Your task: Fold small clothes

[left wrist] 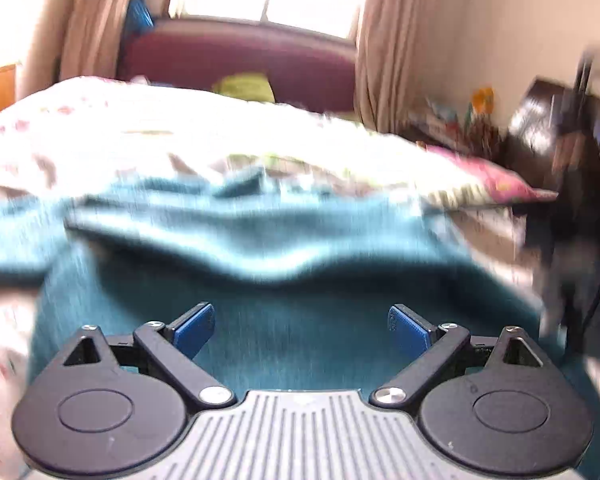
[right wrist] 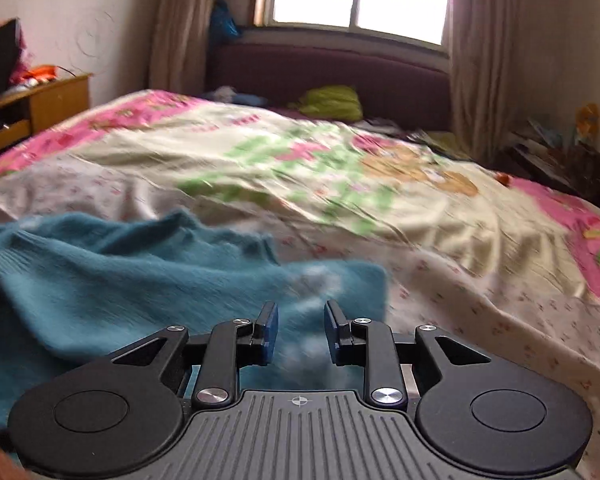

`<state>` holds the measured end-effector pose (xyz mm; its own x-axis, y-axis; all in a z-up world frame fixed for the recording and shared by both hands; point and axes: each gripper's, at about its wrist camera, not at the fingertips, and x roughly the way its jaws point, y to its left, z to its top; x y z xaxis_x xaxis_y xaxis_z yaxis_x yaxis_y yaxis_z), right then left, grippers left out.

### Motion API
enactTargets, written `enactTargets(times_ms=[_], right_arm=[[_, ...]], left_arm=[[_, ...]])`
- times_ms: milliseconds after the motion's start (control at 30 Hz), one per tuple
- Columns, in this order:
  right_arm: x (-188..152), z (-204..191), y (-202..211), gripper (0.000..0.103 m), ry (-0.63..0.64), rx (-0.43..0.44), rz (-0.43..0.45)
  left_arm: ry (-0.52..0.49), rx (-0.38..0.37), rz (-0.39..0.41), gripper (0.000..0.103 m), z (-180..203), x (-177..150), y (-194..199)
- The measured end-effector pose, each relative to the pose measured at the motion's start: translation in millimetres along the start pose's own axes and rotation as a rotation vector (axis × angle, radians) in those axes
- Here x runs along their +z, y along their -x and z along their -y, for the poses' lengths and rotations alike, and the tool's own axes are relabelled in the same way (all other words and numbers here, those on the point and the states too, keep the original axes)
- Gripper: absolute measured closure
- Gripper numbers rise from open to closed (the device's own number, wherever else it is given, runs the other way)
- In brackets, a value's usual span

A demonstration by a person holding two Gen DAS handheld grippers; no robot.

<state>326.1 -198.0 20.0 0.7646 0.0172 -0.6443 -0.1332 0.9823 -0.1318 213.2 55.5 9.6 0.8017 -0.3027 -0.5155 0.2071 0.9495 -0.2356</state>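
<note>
- One teal knitted sweater [right wrist: 112, 280] lies rumpled on the bed [right wrist: 440, 248], towards its near left side in the right wrist view; in the left wrist view it fills the foreground [left wrist: 284, 248].
- Two sets of tongs are in view, one per camera.
- The left tongs [left wrist: 301, 330] are spread wide and released, hanging over the sweater with nothing between the blue pads.
- The right tongs [right wrist: 301, 330] stand narrowly parted over the sweater's right edge; the knit below is blurred, the pads press on nothing, and I read them as released.
- No writing can be read; the floral bedspread [right wrist: 320, 160] bears only smeared patterns.
- Right of the sweater the bed lies open up to its pink border [right wrist: 588, 220].
- One green bundle [right wrist: 332, 102] sits by the dark headboard [right wrist: 380, 76].
</note>
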Motion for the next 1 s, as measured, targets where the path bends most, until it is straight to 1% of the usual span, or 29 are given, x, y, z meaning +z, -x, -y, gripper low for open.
enactTargets(times_ms=[33, 67, 100, 167, 233, 300, 333, 367, 400, 467, 500, 567, 633, 667, 733, 767, 800, 833, 867, 933, 1000], right_arm=[[-10, 6, -9, 0.080, -0.003, -0.014, -0.032], [-20, 6, -14, 0.080, 0.009, -0.037, -0.046], [-30, 6, -16, 0.080, 0.028, -0.058, -0.048], [-39, 9, -18, 0.080, 0.022, -0.063, -0.038], [-37, 11, -17, 0.080, 0.004, -0.053, -0.039], [-39, 15, -16, 0.079, -0.004, -0.051, -0.038], [-41, 17, -16, 0.078, -0.010, -0.048, -0.039], [-41, 18, -16, 0.077, -0.015, -0.042, -0.044], [-40, 19, -15, 0.076, -0.013, -0.041, -0.047], [-32, 17, -13, 0.077, -0.009, -0.050, -0.056], [-27, 17, -9, 0.077, -0.020, -0.053, -0.047], [-16, 15, 4, 0.077, -0.035, -0.029, 0.005], [-6, 3, 8, 0.077, -0.001, -0.014, 0.043], [-1, -5, 5, 0.077, 0.027, -0.009, 0.049], [4, -19, -7, 0.077, 0.061, 0.013, 0.039], [4, -25, -17, 0.077, 0.071, 0.025, 0.006], [2, -30, -28, 0.077, 0.069, 0.016, -0.039], [-1, -32, -34, 0.077, 0.062, 0.005, -0.059], [-1, -35, -33, 0.077, 0.067, -0.005, -0.054], [1, -37, -23, 0.077, 0.084, -0.007, -0.025], [5, -44, -8, 0.076, 0.114, 0.028, 0.015]], left_arm=[[-0.002, 0.009, 0.017, 0.000, 1, 9, -2], [-0.011, 0.028, 0.020, 0.000, 3, 17, -9], [-0.029, 0.054, 0.020, 0.000, 4, 25, -19], [-0.061, 0.106, 0.023, 0.000, 7, 36, -42], [-0.080, 0.156, -0.013, 0.000, 8, 41, -67], [-0.120, 0.239, -0.070, 0.001, 1, 41, -97], [-0.136, 0.278, -0.105, 0.002, -8, 33, -111], [-0.148, 0.293, -0.130, 0.000, -13, 26, -122], [-0.150, 0.287, -0.134, 0.000, -16, 25, -125], [-0.152, 0.287, -0.129, 0.000, -17, 26, -126], [-0.154, 0.299, -0.122, 0.000, -18, 27, -124], [-0.136, 0.333, -0.085, 0.000, -13, 33, -107], [-0.094, 0.339, -0.064, 0.000, -20, 35, -104], [-0.078, 0.359, -0.059, 0.000, -23, 36, -104], [-0.088, 0.414, -0.048, 0.001, -25, 35, -107], [-0.111, 0.445, -0.046, 0.000, -25, 33, -110], [-0.130, 0.467, -0.052, 0.000, -25, 31, -114], [-0.131, 0.473, -0.061, 0.000, -26, 29, -116], [-0.119, 0.472, -0.062, 0.003, -26, 29, -114], [-0.086, 0.453, -0.041, 0.005, -24, 28, -94], [-0.071, 0.423, -0.023, 0.005, -22, 23, -68]])
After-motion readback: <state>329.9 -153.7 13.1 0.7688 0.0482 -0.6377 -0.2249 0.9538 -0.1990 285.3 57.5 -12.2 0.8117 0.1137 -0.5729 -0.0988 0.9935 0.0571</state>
